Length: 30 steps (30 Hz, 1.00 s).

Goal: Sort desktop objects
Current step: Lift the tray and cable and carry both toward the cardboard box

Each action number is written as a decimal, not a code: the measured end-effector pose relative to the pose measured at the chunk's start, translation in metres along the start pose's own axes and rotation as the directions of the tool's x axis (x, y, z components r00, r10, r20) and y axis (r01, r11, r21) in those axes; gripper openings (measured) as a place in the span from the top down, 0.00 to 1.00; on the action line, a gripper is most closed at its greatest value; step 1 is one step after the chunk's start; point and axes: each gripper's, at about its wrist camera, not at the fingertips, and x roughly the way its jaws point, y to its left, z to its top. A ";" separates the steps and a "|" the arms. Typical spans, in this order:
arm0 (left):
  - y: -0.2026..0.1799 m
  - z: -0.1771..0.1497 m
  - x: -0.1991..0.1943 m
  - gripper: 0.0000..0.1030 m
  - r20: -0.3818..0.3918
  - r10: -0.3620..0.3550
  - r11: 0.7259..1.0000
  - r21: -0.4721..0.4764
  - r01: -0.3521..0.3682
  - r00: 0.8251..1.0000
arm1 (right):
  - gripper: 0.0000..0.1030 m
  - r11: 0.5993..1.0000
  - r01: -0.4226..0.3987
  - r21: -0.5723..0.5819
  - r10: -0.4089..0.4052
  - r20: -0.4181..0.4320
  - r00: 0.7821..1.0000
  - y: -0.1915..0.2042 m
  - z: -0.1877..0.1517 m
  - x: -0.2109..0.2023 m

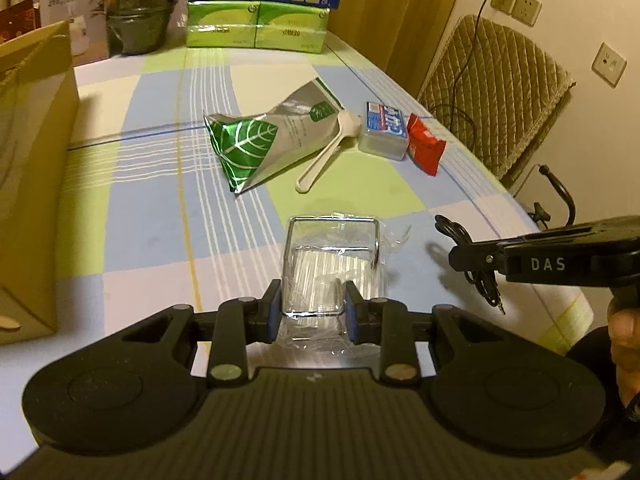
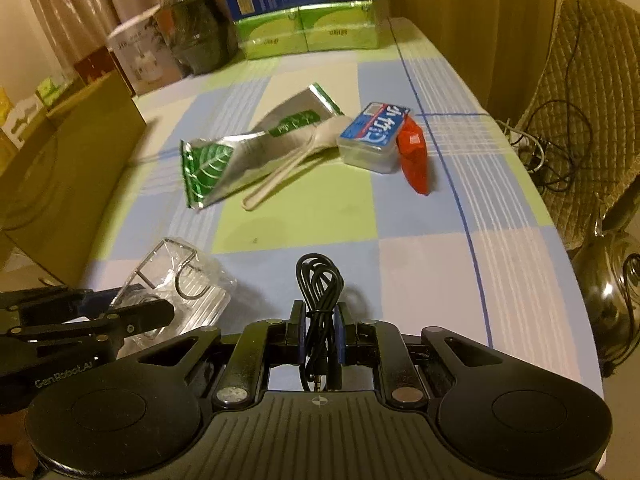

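Note:
A clear plastic packet (image 1: 334, 248) with a bent metal wire hook inside is clamped at its near end between the blue pads of my left gripper (image 1: 312, 300). The right wrist view shows the same packet (image 2: 192, 288) at lower left, with the left gripper (image 2: 132, 304) shut on it. My right gripper (image 2: 320, 312) is shut on a coiled black cable (image 2: 320, 276), whose loop sticks out past the fingertips and whose plug hangs behind them. From the left wrist, the right gripper (image 1: 454, 258) comes in from the right edge with the cable (image 1: 452, 230) just above the cloth.
On the checked tablecloth (image 1: 160, 208) lie a silver pouch with a green leaf (image 1: 248, 140), a white spoon (image 1: 324, 156), a clear box with a blue lid (image 1: 382, 132) and a red packet (image 1: 424, 146). A cardboard box (image 1: 32, 160) stands left, green cartons (image 1: 256, 24) at the back, a padded chair (image 1: 500, 92) right.

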 end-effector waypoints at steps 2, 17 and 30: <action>-0.001 0.001 -0.011 0.75 0.012 0.004 1.000 -0.007 -0.004 1.000 | 0.89 1.000 -0.009 -0.001 0.009 0.017 1.000 0.004 0.000 -0.010; 0.008 -0.002 -0.111 0.75 0.121 0.125 0.992 -0.042 -0.121 0.985 | 0.89 0.993 -0.090 -0.075 0.097 0.108 0.989 0.063 -0.006 -0.067; 0.014 -0.014 -0.153 0.75 0.155 0.162 0.986 -0.075 -0.152 0.975 | 0.89 0.985 -0.115 -0.128 0.132 0.131 0.983 0.085 -0.012 -0.086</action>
